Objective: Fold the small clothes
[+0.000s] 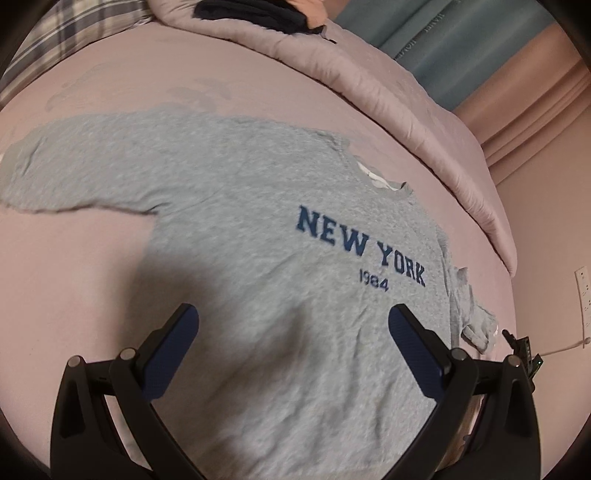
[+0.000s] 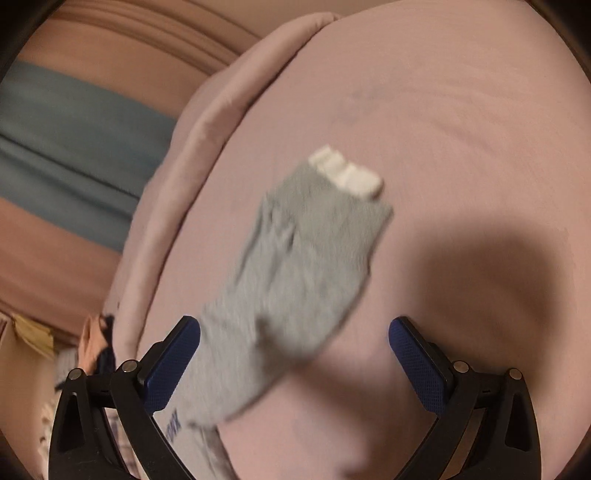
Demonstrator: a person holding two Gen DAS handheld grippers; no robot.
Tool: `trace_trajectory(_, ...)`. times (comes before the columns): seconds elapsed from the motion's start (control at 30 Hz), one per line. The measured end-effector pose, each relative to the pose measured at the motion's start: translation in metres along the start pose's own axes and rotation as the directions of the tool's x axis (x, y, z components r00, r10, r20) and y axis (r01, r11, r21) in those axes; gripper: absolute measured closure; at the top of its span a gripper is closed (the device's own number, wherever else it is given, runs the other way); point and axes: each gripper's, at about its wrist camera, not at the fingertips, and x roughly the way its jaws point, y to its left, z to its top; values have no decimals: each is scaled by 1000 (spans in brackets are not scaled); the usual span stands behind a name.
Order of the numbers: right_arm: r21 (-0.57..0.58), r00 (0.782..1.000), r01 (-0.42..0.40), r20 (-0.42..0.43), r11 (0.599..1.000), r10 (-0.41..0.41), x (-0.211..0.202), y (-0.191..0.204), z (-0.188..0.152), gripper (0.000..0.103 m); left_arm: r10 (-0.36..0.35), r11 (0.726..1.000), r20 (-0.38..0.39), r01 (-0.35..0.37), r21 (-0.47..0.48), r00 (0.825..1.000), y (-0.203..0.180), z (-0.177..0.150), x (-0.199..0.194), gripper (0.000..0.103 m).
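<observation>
A small grey sweatshirt with "NEW YORK 1984" in blue lies front-up on the pink bed sheet. One long sleeve stretches out to the left. My left gripper hovers open above the lower chest, nothing between its blue pads. In the right wrist view the other sleeve, grey with a white cuff, lies stretched across the sheet. My right gripper is open over that sleeve near the shoulder end, and whether it touches the cloth cannot be told.
A rolled pink comforter runs along the bed's far edge. A plaid pillow sits at the top left, dark clothes beyond the comforter. A wall outlet and cable are at the right. Curtains hang beyond the bed.
</observation>
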Motion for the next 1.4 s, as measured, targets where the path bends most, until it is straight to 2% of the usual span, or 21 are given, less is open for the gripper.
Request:
trace_trajectory(0.07, 10, 1000, 1, 18, 1000, -1, 3, 0, 1, 0, -1, 1000, -1, 1, 6, 1000, -7, 5, 6, 0)
trace_trajectory(0.13, 1, 999, 2, 43, 1000, -2, 2, 2, 2, 6, 8, 1000, -8, -7, 7, 1000, -13, 9, 14, 0)
trace_trajectory(0.2, -15, 999, 3, 53, 1000, -2, 2, 4, -1, 24, 3, 1000, -18, -3, 6, 1000, -16, 13, 18, 0)
trace_trajectory(0.23, -20, 998, 15, 55, 1000, -14, 8, 9, -6, 28, 3, 1000, -22, -3, 3, 1000, -17, 14, 20, 0)
trace_trajectory(0.3, -31, 998, 27, 61, 999, -25, 9, 8, -6, 51, 2, 1000, -32, -2, 0, 999, -20, 18, 24, 1)
trace_trajectory(0.33, -28, 998, 24, 58, 999, -22, 14, 8, -4, 58, -3, 1000, -37, 3, -1, 999, -21, 20, 27, 1)
trace_trajectory(0.4, -16, 998, 22, 54, 1000, -21, 16, 5, -1, 87, -5, 1000, -48, 5, 2, 999, -26, 23, 31, 1)
trace_trajectory(0.5, -46, 998, 16, 67, 999, -13, 15, 12, -4, 93, -22, 1000, -65, 22, -1, 998, -31, 26, 34, 1)
trace_trajectory(0.6, -177, 995, 2, 94, 984, 14, 9, 44, -11, 94, -59, 998, -100, 57, -26, 993, -35, 28, 40, 1)
trace_trajectory(0.73, -383, 995, -31, 75, 923, 65, 2, 103, -33, 94, -122, 992, -131, 115, -56, 984, -43, 30, 43, 1)
trace_trajectory(0.8, -507, 996, -34, 53, 861, 71, 4, 138, -52, 94, -152, 987, -139, 144, -66, 979, -47, 33, 44, 1)
trace_trajectory(0.87, -641, 997, -40, 28, 766, 75, 7, 172, -78, 94, -194, 980, -154, 183, -83, 969, -54, 37, 47, 1)
trace_trajectory(0.97, -806, 996, -70, -23, 587, 88, 15, 211, -130, 94, -292, 956, -190, 279, -92, 937, -67, 45, 58, 1)
trace_trajectory(1.07, -885, 990, -138, -109, 444, 92, 36, 233, -176, 94, -371, 928, -233, 353, -117, 899, -77, 50, 77, 1)
trace_trajectory(1.2, -951, 988, -149, -156, 269, -4, 66, 241, -234, 94, -406, 914, -297, 379, -148, 864, -81, 53, 107, 1)
trace_trajectory(1.23, -968, 988, -141, -152, 206, -39, 70, 241, -246, 94, -411, 912, -312, 384, -146, 856, -82, 53, 114, 1)
trace_trajectory(1.27, -984, 990, -115, -124, 133, -66, 74, 241, -260, 94, -433, 901, -338, 406, -150, 836, -84, 53, 125, 1)
trace_trajectory(1.3, -994, 992, -91, -95, 58, -80, 75, 241, -275, 94, -446, 895, -349, 416, -161, 824, -84, 54, 130, 1)
trace_trajectory(1.33, -997, 993, -75, -74, -2, -90, 75, 240, -285, 94, -467, 884, -369, 431, -181, 803, -84, 55, 141, 1)
trace_trajectory(1.37, -997, 994, -66, -62, -43, -92, 73, 237, -290, 94, -483, 876, -383, 444, -191, 788, -85, 56, 146, 1)
trace_trajectory(1.4, -996, 995, -60, -54, -69, -85, 70, 235, -293, 88, -498, 866, -404, 459, -198, 767, -88, 57, 154, 1)
